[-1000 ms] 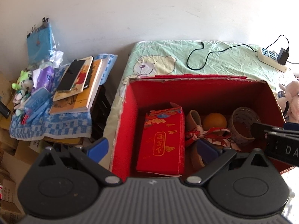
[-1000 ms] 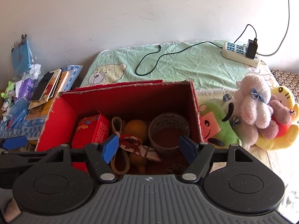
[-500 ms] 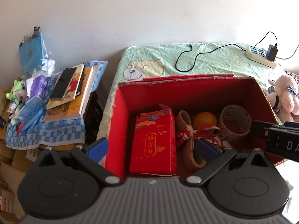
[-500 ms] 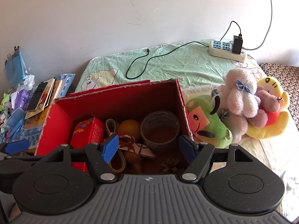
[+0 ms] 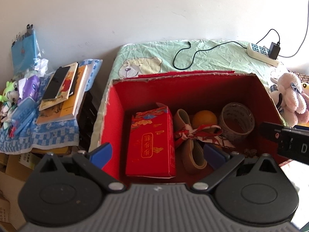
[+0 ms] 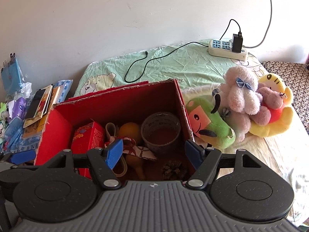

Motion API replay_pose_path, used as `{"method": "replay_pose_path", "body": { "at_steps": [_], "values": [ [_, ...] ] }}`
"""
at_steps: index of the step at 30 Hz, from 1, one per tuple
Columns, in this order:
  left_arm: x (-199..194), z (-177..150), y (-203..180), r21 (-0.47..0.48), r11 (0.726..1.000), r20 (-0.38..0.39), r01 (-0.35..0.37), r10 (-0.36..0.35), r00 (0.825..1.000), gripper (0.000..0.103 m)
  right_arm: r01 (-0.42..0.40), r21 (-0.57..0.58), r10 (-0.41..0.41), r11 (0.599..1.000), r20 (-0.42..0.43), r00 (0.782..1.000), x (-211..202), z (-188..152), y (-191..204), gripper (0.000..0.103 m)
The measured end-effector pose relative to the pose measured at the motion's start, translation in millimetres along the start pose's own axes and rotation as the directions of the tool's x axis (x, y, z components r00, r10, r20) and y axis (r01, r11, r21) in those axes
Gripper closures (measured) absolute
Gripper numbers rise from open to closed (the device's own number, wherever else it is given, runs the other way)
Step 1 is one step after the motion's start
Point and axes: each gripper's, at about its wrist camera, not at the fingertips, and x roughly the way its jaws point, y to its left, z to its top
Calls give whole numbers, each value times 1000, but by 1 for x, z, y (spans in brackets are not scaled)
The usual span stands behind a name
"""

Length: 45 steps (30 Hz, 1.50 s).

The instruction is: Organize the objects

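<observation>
2 tools hung over the red box [image 6: 123, 104] on the bed, both with jaws spread wide and nothing between them. Inside the box lay a red carton [image 5: 152, 141] against the left wall, a tan shoe [image 5: 190, 150] tied with a red-and-white ribbon [image 5: 200, 133], an orange ball [image 5: 204, 118] behind it and a roll of tape [image 5: 237, 118] toward the right wall. Outside it, to the right on the bed, sat the plush toys: a green one [image 6: 210, 127] touching the box wall, a pink one [image 6: 241, 98] and a yellow one [image 6: 274, 112] beyond. If these were next to be sorted, they lay forward and right of the right tool [image 6: 154, 152], which was clearly the nearer; the left tool [image 5: 158, 154] pointed at the carton, whose long axis ran away from it, roughly along its fingers. Only the right wrist view showed all 3 toys and a pine cone [image 6: 173, 169] on the box floor; the left wrist view caught just the pink toy's edge but showed the carton's printed top, and a stack of books [image 5: 61, 94] with a phone on it, left of the bed.
</observation>
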Motion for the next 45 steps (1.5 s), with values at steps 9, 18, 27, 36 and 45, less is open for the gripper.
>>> {"method": "replay_pose_path", "body": {
  "at_steps": [9,18,27,36,45],
  "values": [
    [2,-1,4,-4,1000,-4,8,-8,1000,2,4,-6,-4,1000,7,1000,1,-1,4,30],
    [3,1,5,3,1000,-14,-11,11,1000,2,-24,-10,24,1000,6,1000,5,-2,6,30],
    [4,4,5,-13,999,-21,-42,42,999,2,-64,-23,64,998,-8,998,12,5,6,35],
    [5,7,1,-35,998,-33,-59,58,998,2,-73,-31,72,997,-22,997,15,6,0,37],
    [5,6,4,-42,997,-31,-67,65,997,2,-72,-41,71,997,-21,997,18,8,2,37]
  ]
}}
